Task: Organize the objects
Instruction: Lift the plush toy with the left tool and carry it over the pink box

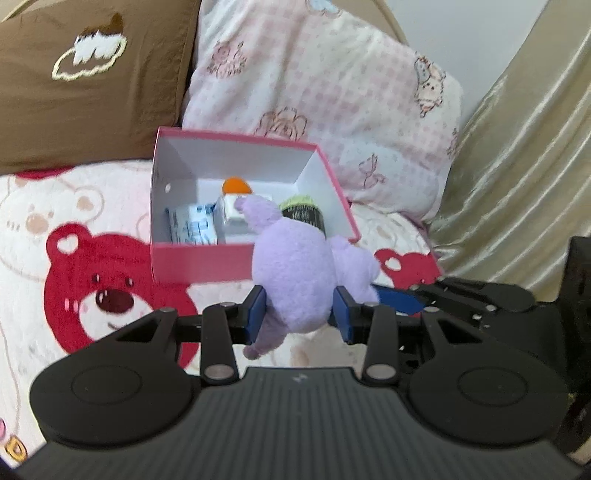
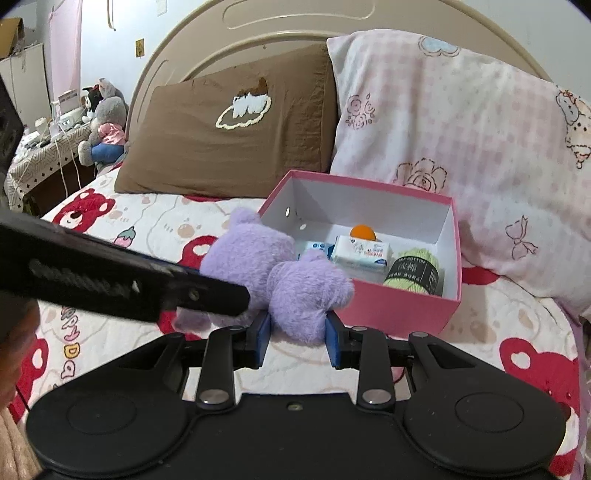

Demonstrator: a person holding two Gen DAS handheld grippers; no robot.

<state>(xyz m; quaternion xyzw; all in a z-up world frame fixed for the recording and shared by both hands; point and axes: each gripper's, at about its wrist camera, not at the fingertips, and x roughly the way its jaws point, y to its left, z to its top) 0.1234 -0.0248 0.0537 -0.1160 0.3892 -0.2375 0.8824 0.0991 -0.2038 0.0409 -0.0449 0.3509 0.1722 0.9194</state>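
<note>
A: How many grippers hold the purple plush toy (image 1: 295, 269)?

B: 2. The left gripper (image 1: 300, 311) clamps its blue pads on one part of the toy, and the right gripper (image 2: 297, 334) clamps on another part, seen in the right wrist view. The toy hangs between them, above the bear-print bedspread (image 2: 155, 225) and just in front of the pink box (image 2: 391, 306).

A: Is the toy inside the box?

B: No. In the left wrist view it overlaps the box's near wall, with 1 limb reaching over the rim.

A: What does the box hold?

B: 4 things can be counted: 1 orange ball (image 2: 362, 231), 1 white packet (image 2: 362, 254), 1 blue-and-white packet (image 1: 192, 223) and 1 skein of green yarn (image 2: 415, 273) with a black label. The box has no lid on.

A: And behind it?

B: 2 pillows lean on the headboard (image 2: 258, 26): 1 brown pillow (image 2: 229, 147) and 1 pink-check pillow (image 2: 461, 122). 1 grey plush (image 2: 105, 122) sits beside the bed, far left.
</note>
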